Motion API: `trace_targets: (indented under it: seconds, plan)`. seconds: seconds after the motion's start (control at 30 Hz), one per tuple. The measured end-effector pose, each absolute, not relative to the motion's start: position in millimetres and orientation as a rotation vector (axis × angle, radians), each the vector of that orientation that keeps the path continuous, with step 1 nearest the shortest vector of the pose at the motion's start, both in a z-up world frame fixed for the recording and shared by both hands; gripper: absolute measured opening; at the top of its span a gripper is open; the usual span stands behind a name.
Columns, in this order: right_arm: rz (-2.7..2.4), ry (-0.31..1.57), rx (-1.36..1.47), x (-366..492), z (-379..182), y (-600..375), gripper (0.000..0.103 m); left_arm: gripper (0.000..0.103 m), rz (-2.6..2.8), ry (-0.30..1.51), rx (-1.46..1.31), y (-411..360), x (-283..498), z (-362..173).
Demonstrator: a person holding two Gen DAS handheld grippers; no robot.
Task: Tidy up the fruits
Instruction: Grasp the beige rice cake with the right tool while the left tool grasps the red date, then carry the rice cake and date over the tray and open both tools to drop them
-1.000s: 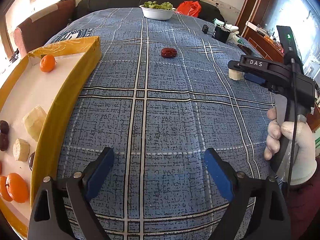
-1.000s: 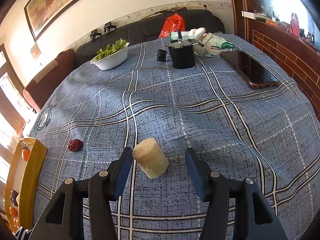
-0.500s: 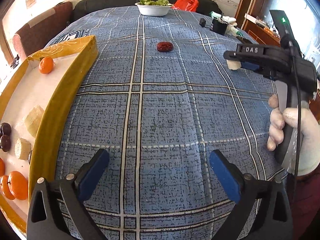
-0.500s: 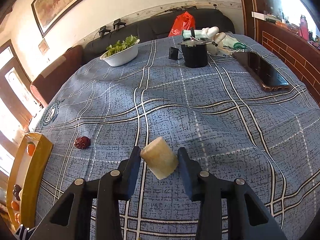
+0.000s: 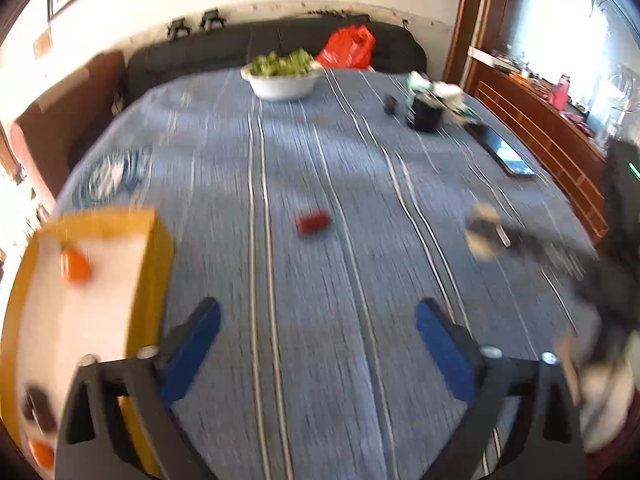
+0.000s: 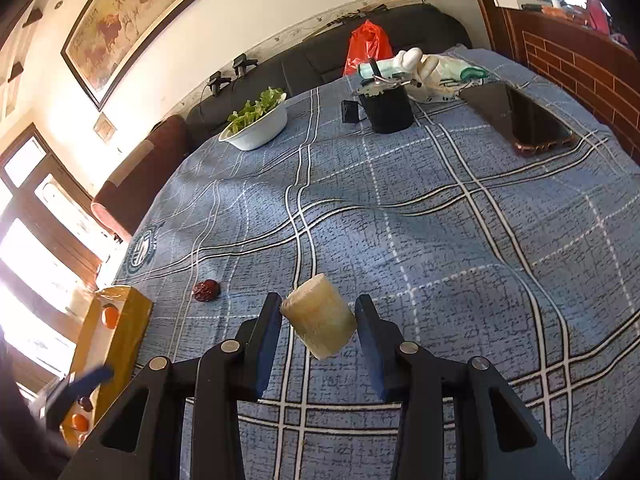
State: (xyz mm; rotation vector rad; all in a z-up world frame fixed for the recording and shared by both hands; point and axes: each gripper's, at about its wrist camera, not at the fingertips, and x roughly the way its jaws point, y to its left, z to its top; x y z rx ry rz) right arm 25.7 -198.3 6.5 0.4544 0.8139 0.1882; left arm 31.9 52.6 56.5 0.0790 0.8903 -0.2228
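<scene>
My right gripper is shut on a pale, cylindrical fruit chunk, held a little above the blue checked cloth. The same chunk shows blurred at the right of the left wrist view. A dark red date lies alone on the cloth. A yellow-walled tray at the left holds oranges, dark dates and other pieces. My left gripper hangs over bare cloth beside the tray, its jaws closing with nothing between them.
A white bowl of greens stands at the far side. Further right are a black cup, a small black box, a phone, a white glove and a red bag. A dark sofa runs behind the table.
My right gripper closed on the pale chunk and lifted it slightly off the cloth. My left gripper swung up and away from the tray, so the far side of the table came into view.
</scene>
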Motion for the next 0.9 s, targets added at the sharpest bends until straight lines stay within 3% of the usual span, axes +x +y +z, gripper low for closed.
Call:
trace_targets:
  seconds: [0.1,0.47,0.53,0.57,0.9]
  plan:
    - [0.208,0.826,0.466,27,5,-197,0.041,0.064,-0.188,0.887,0.150,38,66,49]
    - [0.199,0.810,0.450,27,7,-198,0.041,0.063,-0.182,0.933,0.249,16,121,10]
    - [0.195,0.812,0.445,28,6,-198,0.041,0.049,-0.194,0.943,0.244,16,120,11]
    - [0.195,0.812,0.446,29,6,-198,0.041,0.029,-0.201,0.946,0.238,16,120,12]
    - [0.203,0.809,0.471,27,5,-202,0.041,0.029,-0.231,0.899,0.186,18,86,40]
